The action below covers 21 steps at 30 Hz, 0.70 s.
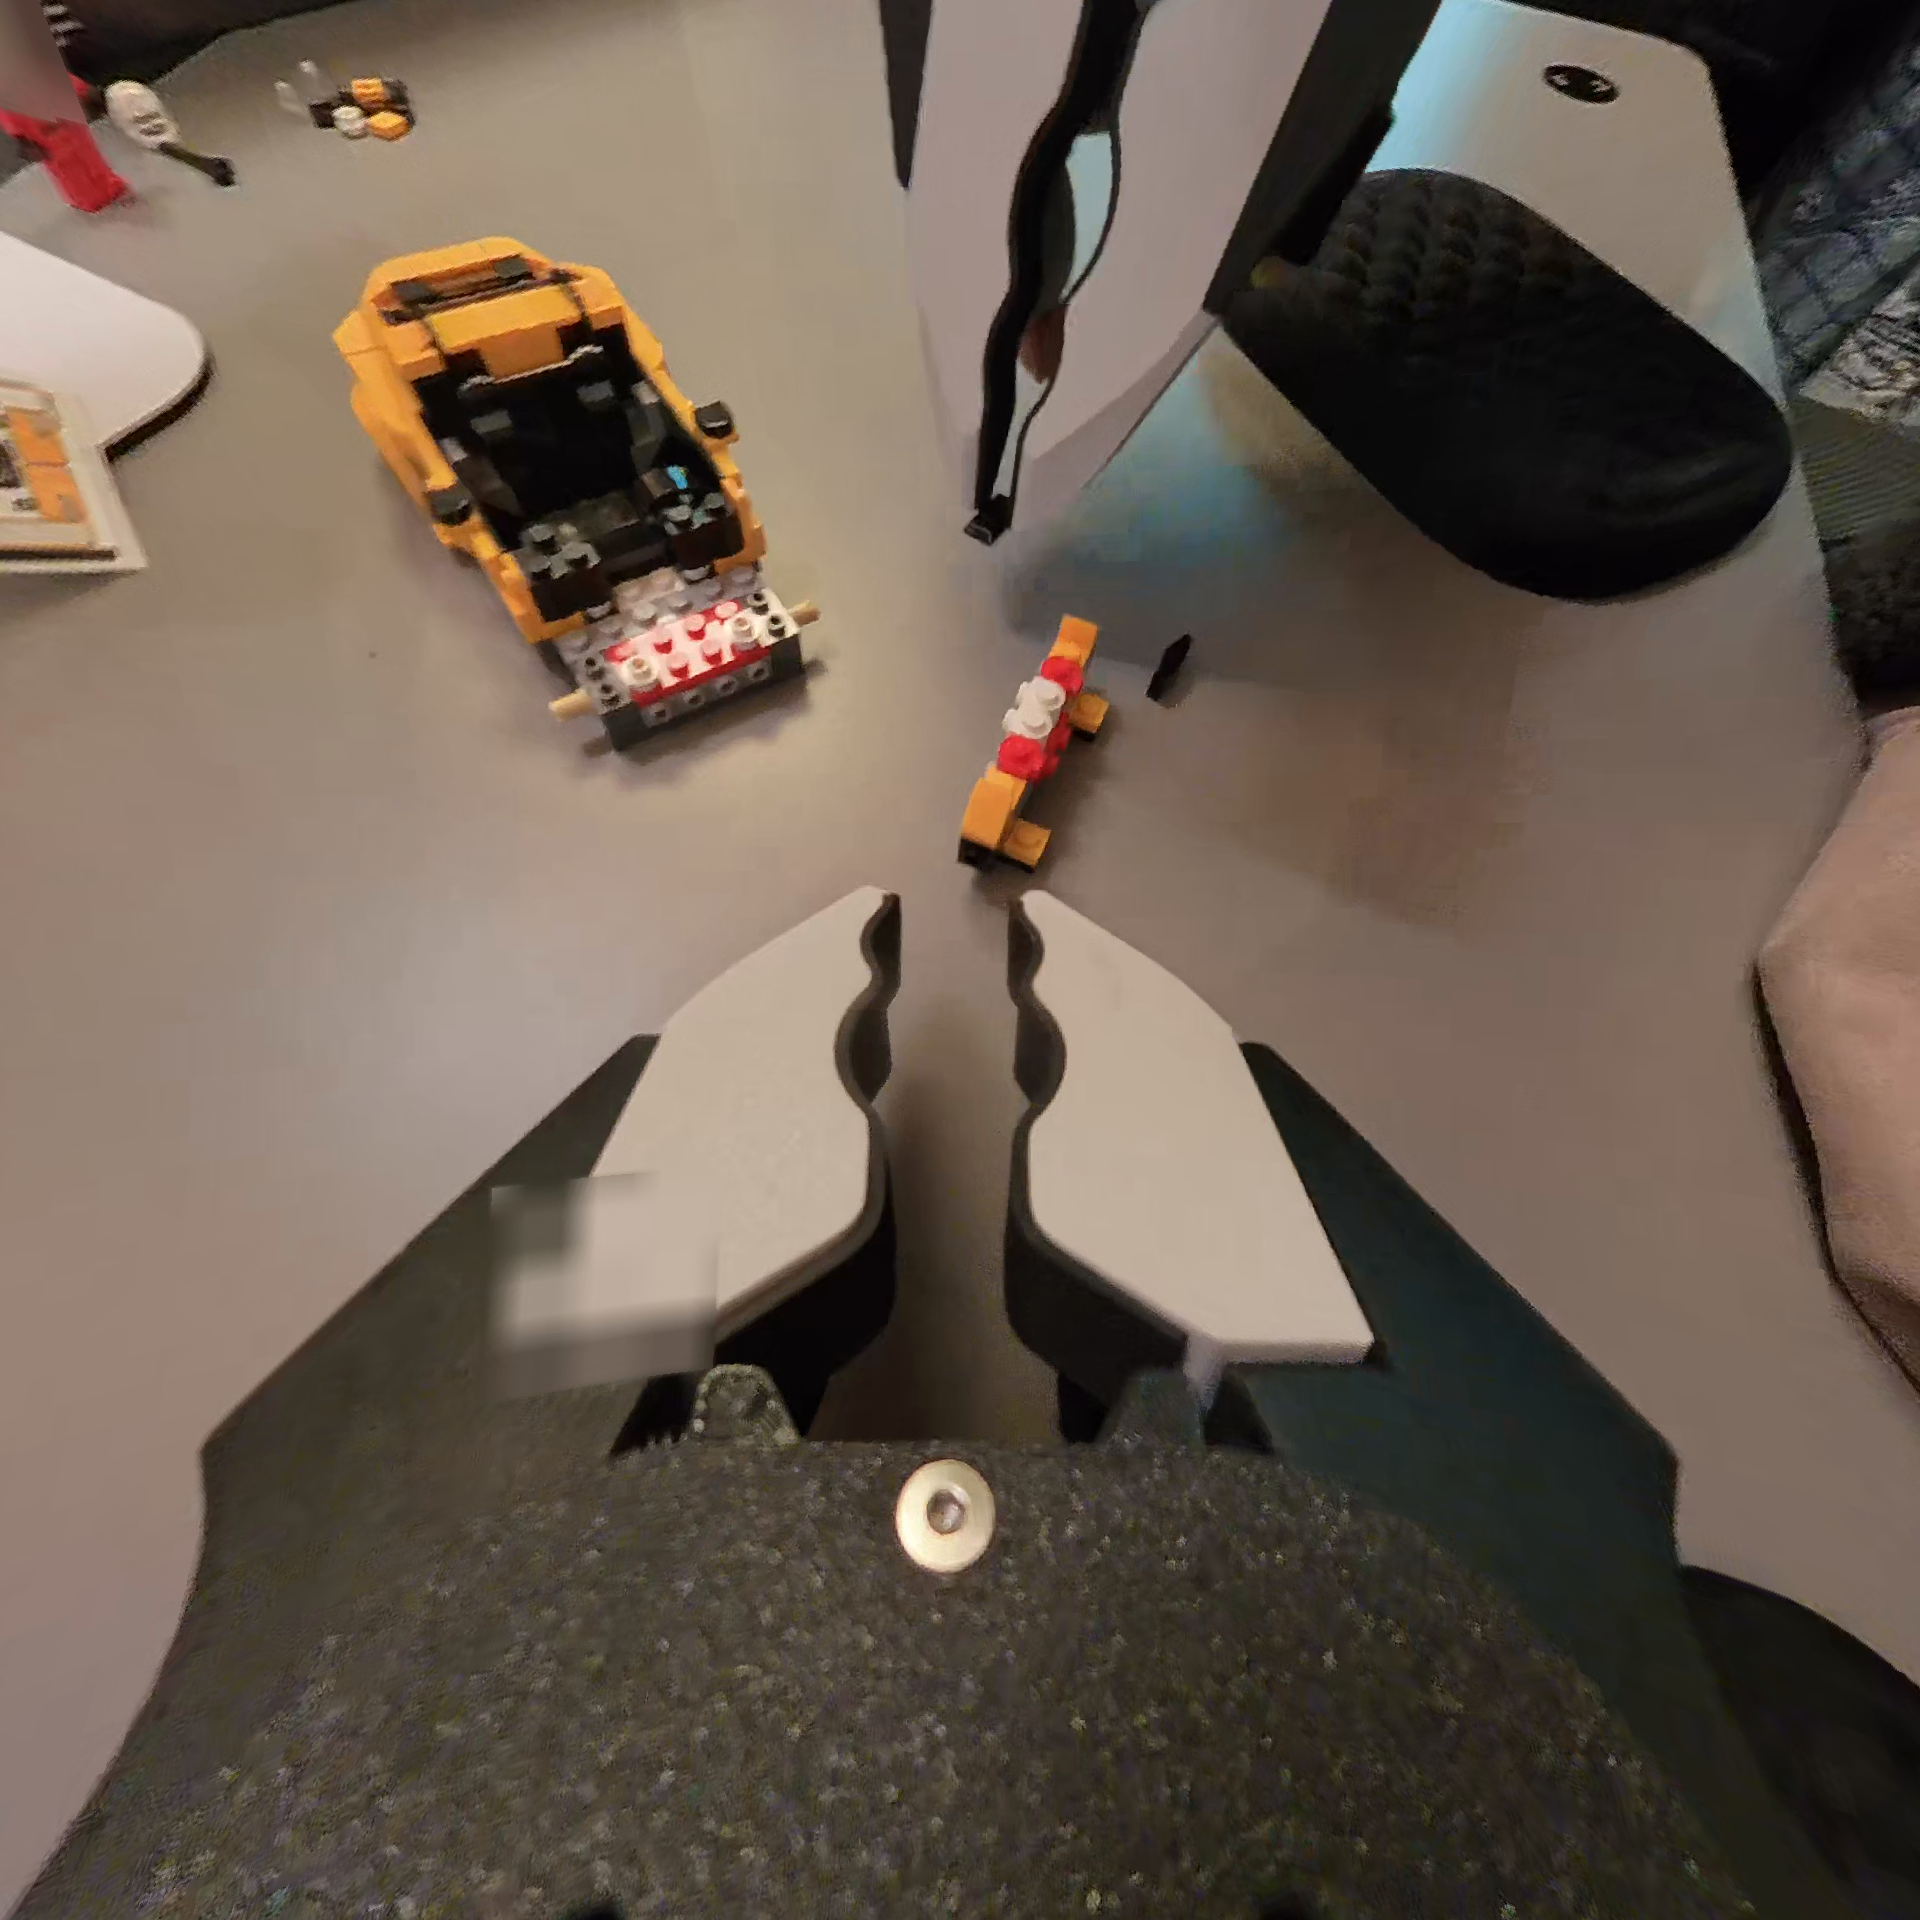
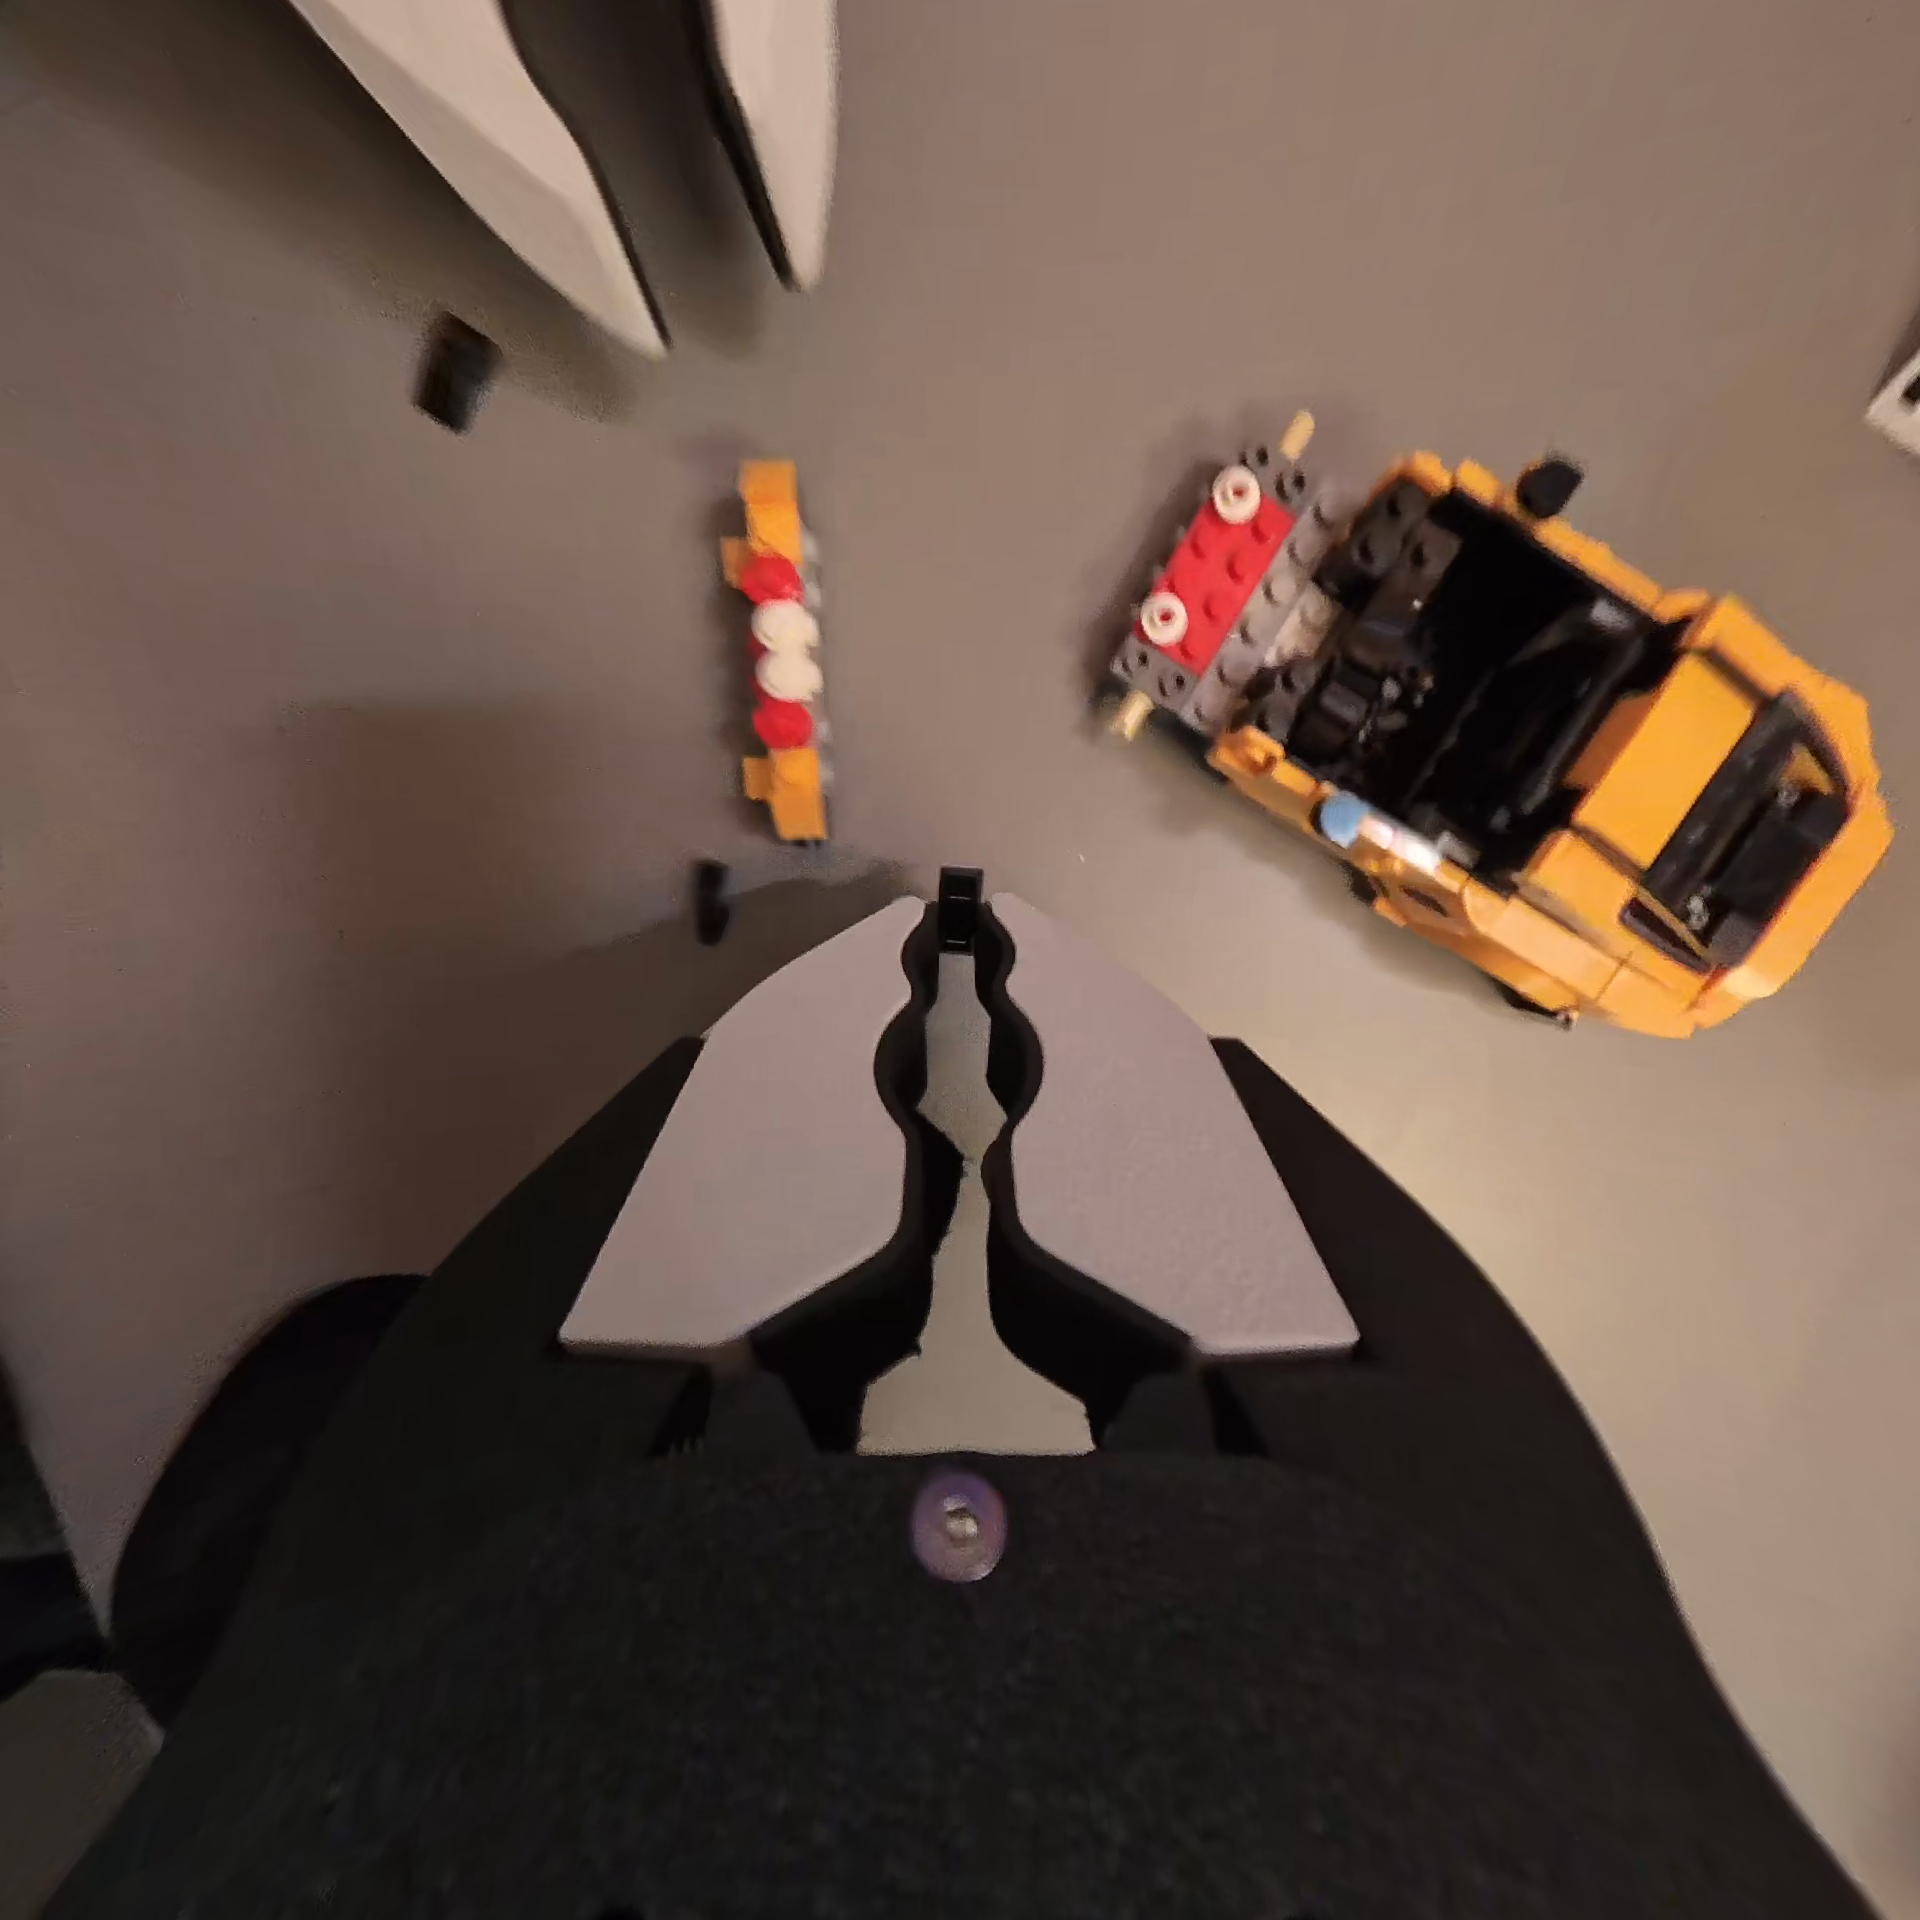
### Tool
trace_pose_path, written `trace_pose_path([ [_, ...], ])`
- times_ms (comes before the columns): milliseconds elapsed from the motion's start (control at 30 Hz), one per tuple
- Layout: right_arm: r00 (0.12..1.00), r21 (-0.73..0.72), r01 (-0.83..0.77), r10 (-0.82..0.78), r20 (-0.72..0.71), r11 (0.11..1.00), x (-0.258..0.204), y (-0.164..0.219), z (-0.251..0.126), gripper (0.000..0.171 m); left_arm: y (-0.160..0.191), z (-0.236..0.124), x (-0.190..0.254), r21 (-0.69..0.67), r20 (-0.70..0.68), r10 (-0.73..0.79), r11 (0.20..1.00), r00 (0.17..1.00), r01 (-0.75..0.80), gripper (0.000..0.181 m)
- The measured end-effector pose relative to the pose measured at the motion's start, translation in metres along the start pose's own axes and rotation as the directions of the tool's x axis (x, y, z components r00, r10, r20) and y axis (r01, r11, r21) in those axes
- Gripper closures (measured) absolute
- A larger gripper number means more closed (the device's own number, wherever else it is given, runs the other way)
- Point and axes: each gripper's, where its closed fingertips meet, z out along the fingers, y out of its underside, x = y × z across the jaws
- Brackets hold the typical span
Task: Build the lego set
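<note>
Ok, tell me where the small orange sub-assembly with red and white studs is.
The small orange sub-assembly lies on the grey table, just ahead of the left gripper, right of the orange car.

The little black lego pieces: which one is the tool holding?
The one pinched at the tip of the right tool, the small black piece. The other two black pieces lie loose on the grey table.

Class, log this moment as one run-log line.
left gripper: open, empty | right gripper: shut on small black piece | strip subassembly: on table | orange car: unfinished, apart
</note>
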Motion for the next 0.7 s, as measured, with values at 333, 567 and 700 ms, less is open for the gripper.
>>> trace_pose_path([
  [333,0.991,-0.030,0.107,-0.104,0.082,0.994,-0.028,-0.037,0.003,0.165,-0.003,0.032,0.005,-0.098,-0.124,0.161,0.980,0.979,-0.174,0.153],
  [567,0.987,-0.069,0.130,-0.122,0.103,0.989,-0.031,-0.039,0.015,0.165,-0.003,0.033,0.008,-0.091,-0.129,0.178,0.978,0.976,-0.190,0.167],
  [700,0.986,-0.089,0.131,-0.121,0.113,0.987,-0.033,-0.038,0.018,0.165,-0.002,0.032,0.011,-0.089,-0.132,0.181,0.977,0.975,-0.194,0.169],
])
